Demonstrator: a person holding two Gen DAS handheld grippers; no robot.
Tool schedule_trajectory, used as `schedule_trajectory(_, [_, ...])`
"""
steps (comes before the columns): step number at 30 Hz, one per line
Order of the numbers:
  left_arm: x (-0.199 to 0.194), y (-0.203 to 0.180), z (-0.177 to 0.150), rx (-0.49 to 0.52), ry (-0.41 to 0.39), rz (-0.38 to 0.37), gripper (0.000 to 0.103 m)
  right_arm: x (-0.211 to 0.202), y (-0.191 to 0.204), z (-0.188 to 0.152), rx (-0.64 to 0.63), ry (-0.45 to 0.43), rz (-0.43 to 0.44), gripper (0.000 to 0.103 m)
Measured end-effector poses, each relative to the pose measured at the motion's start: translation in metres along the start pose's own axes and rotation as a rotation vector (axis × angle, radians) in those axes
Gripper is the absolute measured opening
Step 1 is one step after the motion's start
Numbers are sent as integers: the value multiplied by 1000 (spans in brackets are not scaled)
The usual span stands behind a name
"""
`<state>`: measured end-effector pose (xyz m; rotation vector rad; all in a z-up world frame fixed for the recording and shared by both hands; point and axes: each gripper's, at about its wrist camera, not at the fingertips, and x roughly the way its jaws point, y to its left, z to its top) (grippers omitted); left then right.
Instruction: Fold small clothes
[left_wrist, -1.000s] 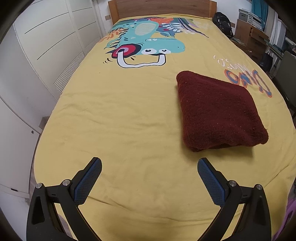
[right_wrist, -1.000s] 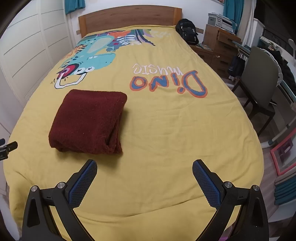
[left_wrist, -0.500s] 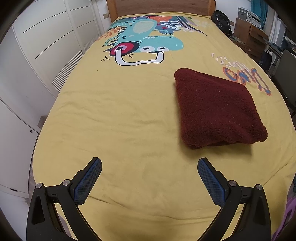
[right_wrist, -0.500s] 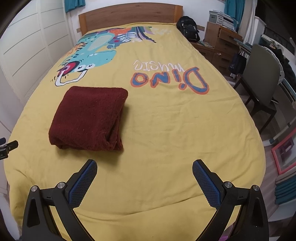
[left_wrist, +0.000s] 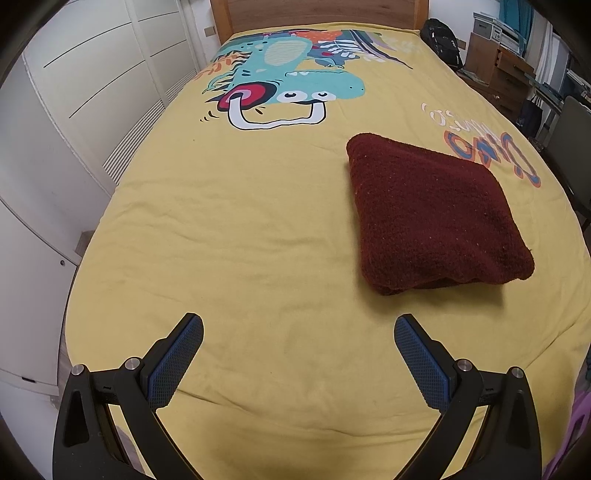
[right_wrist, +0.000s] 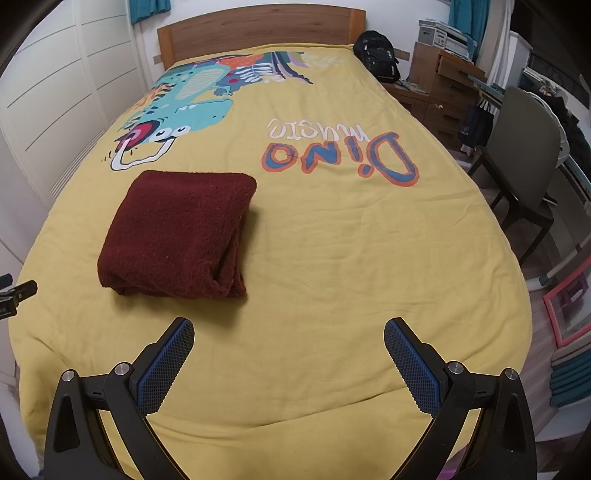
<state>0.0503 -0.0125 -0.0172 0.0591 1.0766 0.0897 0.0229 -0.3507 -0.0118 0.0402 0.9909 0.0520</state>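
The garment (left_wrist: 432, 218) lies folded on the bed (left_wrist: 258, 229), toward the foot edge, clear of both grippers. Left gripper (left_wrist: 299, 354): fingers spread wide, holding nothing. Right gripper (right_wrist: 288, 354): likewise spread and empty. The fabric looks thick, soft, limp and light, and likely to sag if lifted. Best hold: the layered open edge nearest the foot, pinching all layers together.
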Motion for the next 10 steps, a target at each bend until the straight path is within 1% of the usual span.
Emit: schedule_trajectory(10, [2,-1,-1,11,11,-8,102,2,2,-1,-5,3,10,103])
